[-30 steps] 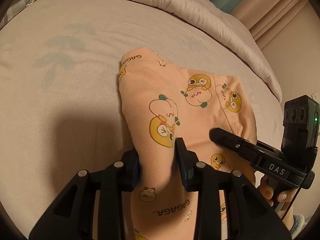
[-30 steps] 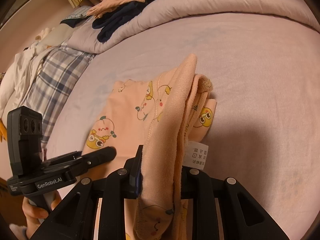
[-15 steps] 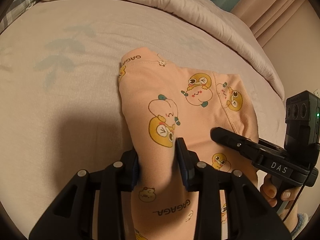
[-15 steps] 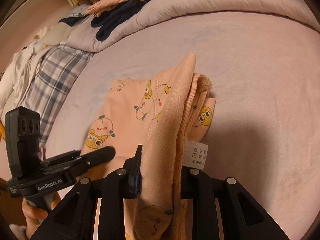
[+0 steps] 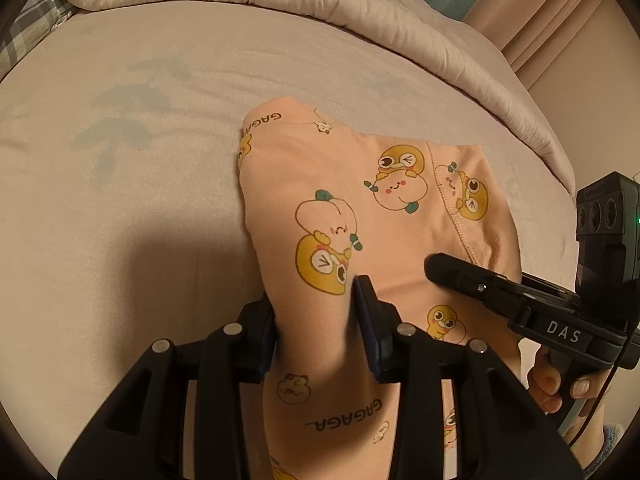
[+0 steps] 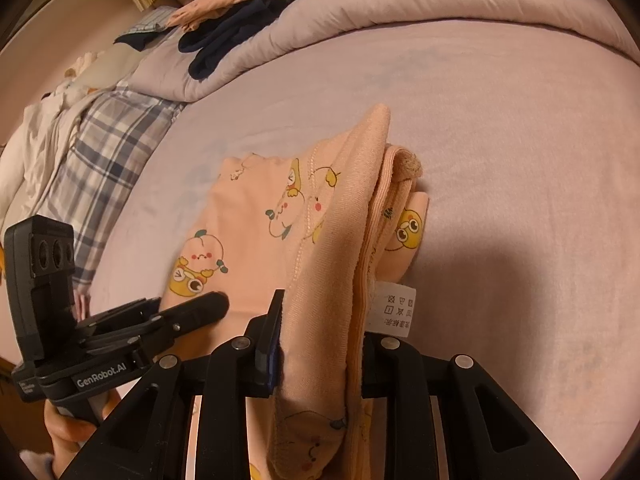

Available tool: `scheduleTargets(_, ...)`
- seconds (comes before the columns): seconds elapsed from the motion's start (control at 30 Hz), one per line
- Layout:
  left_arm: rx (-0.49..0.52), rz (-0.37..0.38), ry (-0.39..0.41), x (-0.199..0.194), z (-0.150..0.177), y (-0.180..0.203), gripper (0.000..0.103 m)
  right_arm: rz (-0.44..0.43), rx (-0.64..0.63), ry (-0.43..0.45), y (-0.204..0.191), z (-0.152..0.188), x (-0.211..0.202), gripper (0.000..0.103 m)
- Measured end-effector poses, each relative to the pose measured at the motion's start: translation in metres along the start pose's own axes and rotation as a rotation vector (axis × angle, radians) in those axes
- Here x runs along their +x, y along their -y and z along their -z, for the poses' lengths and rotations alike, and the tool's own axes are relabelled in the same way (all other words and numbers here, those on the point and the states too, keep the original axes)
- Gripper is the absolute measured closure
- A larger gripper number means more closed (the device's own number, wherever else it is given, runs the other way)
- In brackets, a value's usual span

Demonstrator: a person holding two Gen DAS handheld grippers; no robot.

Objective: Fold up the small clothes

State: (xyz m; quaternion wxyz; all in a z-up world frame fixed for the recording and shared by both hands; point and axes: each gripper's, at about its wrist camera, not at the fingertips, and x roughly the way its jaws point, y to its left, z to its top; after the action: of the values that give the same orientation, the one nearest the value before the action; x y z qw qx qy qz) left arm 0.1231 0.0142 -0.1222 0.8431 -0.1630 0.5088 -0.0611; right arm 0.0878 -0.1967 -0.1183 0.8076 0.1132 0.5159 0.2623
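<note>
Left wrist view: left gripper [image 5: 316,304] pinching peach garment [image 5: 360,208] on bed [image 5: 120,200]; right gripper [image 6: 320,320] clamping its near hem. Best carried far together, edges level, then laid flat.

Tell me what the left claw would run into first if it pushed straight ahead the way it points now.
The left claw is already shut on the peach printed garment, so it would just push more of that cloth ahead. Past the garment's far edge comes the bedsheet, then probably the rolled duvet.
</note>
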Motion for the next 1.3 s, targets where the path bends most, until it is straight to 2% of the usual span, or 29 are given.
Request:
scheduleTargets(0.3,0.0,-0.018,0.005,0.001,0.001,0.004,0.064,0.006,-0.002,-0.001,0.001,-0.001,0.0,0.077)
scheduleTargets(0.43,0.006,-0.037,0.009,0.0,0.001,0.006,0.061,0.025,-0.003,0.001,0.001,0.0,-0.001,0.071)
scheduleTargets(0.53,0.006,-0.051,0.013,0.0,0.001,0.006,0.057,0.026,0.0,0.0,0.002,0.001,-0.002,0.071)
scheduleTargets(1.3,-0.008,-0.089,0.032,-0.01,0.013,0.005,0.051,0.063,-0.004,0.003,-0.001,0.002,-0.007,0.071)
